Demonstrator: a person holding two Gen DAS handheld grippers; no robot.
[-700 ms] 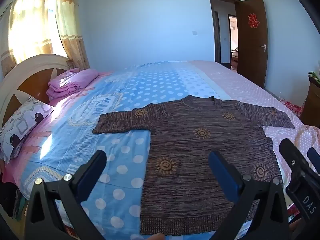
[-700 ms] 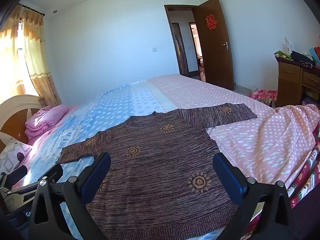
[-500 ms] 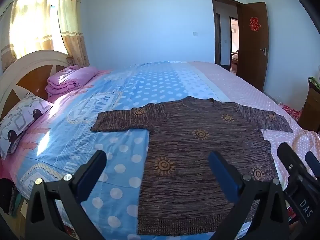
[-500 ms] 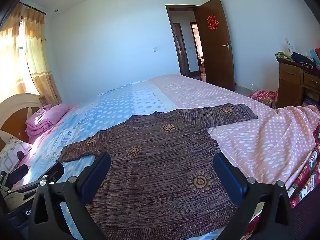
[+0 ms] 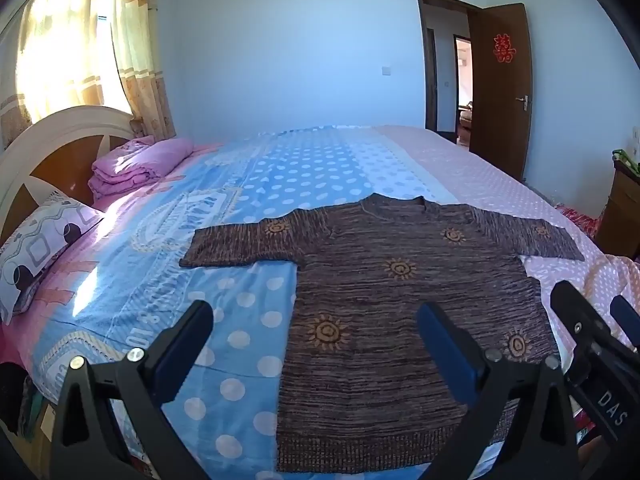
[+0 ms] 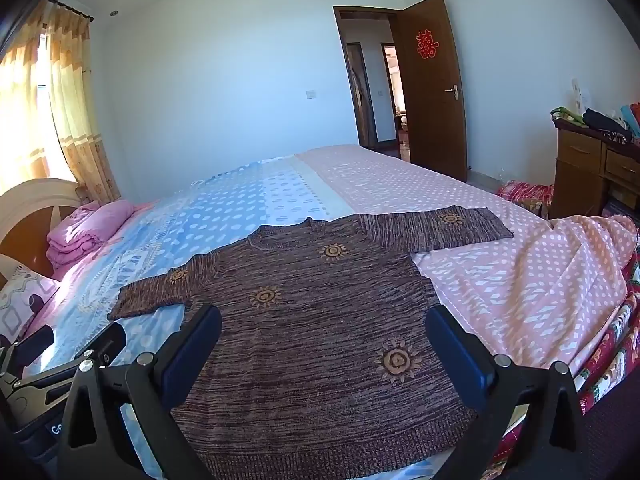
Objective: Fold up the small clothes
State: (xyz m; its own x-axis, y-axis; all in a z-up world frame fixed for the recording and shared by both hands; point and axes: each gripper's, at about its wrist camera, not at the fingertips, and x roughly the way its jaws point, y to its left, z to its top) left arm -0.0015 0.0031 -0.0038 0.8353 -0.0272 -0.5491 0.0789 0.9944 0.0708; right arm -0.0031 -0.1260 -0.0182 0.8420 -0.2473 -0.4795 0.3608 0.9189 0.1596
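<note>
1. Left gripper [image 5: 316, 322]: jaws spread wide with nothing between them. It hangs above the near edge of the bed, apart from the cloth.
2. Right gripper [image 6: 324, 326]: jaws likewise spread wide and holding nothing, poised over the lower body of the garment without contact.
3. Each gripper appears at the margin of the other's view: the right one at the right edge of the left wrist view, the left one at the lower left of the right wrist view. They sit side by side, near each other.
4. Sweater [image 5: 400, 300]: brown marled knit with orange sun motifs, lying flat and unfolded on the bed, both sleeves stretched out sideways, neckline toward the far side, ribbed hem at the near edge.
5. Bedspread [image 5: 304, 172]: blue with white dots on the left part, pink with white dots on the right. The sweater straddles the two, its left sleeve on blue, its right sleeve [image 6: 444, 226] on pink.
6. Headboard [image 5: 48, 148] stands at the left, with a patterned pillow [image 5: 36, 248] and a folded pink blanket [image 5: 136, 164] beside it, well apart from the sweater.
7. Door [image 6: 434, 92] at the far wall stands open. A wooden dresser [image 6: 592, 172] stands at the right, with items on top too small to identify.
8. Curtains [image 5: 80, 40] at the left are lit from behind.
</note>
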